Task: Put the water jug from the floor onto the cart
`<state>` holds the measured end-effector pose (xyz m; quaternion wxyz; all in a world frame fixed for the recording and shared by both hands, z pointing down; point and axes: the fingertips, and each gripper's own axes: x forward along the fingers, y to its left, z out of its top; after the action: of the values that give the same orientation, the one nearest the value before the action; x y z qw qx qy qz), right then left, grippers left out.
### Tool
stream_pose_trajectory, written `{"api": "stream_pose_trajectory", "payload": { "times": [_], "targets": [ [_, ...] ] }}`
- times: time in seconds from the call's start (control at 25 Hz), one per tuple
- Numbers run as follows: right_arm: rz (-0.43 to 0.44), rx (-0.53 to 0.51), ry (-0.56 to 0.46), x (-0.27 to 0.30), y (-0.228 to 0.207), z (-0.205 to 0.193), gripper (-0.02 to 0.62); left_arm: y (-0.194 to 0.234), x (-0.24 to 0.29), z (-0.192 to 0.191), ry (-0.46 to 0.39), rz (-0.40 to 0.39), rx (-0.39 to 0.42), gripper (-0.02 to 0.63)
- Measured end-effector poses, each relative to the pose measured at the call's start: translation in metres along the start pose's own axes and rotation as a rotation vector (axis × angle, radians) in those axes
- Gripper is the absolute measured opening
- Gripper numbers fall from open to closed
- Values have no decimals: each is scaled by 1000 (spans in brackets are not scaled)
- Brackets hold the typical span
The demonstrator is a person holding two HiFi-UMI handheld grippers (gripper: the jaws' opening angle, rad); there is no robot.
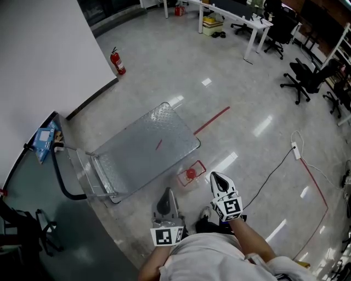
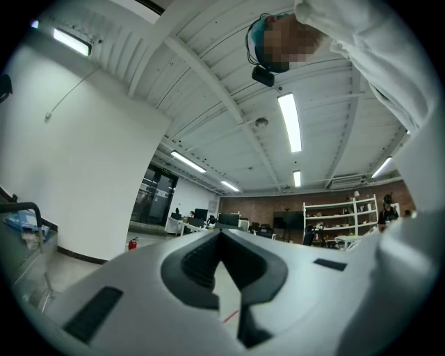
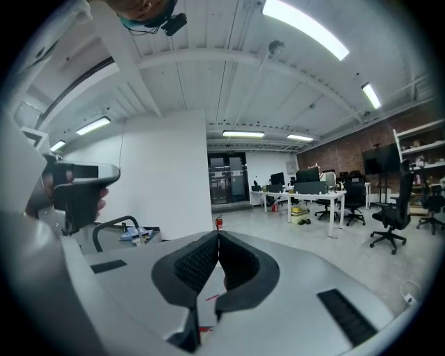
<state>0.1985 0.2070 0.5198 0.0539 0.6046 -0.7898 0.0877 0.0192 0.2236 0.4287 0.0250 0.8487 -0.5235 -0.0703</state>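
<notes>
The water jug (image 1: pixel 191 174) stands on the floor inside a red taped square; I see it from above, clear with a red cap. The cart (image 1: pixel 148 144) is a low platform trolley with a bare metal deck just left of the jug, its black handle (image 1: pixel 61 178) at the far left end. My left gripper (image 1: pixel 169 192) is shut and empty, held near my body below the deck's near corner. My right gripper (image 1: pixel 214 176) is also shut and empty, just right of the jug. In both gripper views the jaws (image 2: pixel 221 233) (image 3: pixel 218 237) meet at the tips with nothing between them.
A fire extinguisher (image 1: pixel 118 61) stands by the white wall. Desks (image 1: pixel 241 16) and office chairs (image 1: pixel 307 77) fill the back right. A power strip with cable (image 1: pixel 296 151) and red floor tape (image 1: pixel 211 121) lie to the right. Blue items (image 1: pixel 44 142) sit behind the cart handle.
</notes>
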Motion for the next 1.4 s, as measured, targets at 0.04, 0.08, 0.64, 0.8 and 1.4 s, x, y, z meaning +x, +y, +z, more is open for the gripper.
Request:
{"api": "stream_pose_trajectory", "payload": {
  "times": [0.04, 0.08, 0.64, 0.8, 1.4],
  "targets": [
    [-1, 4, 24, 8, -1, -9, 8, 1, 3, 0, -3, -6, 3, 3],
    [-2, 9, 50, 18, -2, -19, 8, 3, 7, -1, -7, -11, 5, 3],
    [92, 87, 680, 126, 10, -251, 195, 36, 33, -44, 17, -41, -19, 3],
    [83, 86, 871, 144, 11, -327, 242, 51, 38, -66, 38, -51, -21, 3],
    [-18, 120, 1094, 186, -6, -492, 291, 83, 19, -136, 152, -41, -87, 3]
  ]
}}
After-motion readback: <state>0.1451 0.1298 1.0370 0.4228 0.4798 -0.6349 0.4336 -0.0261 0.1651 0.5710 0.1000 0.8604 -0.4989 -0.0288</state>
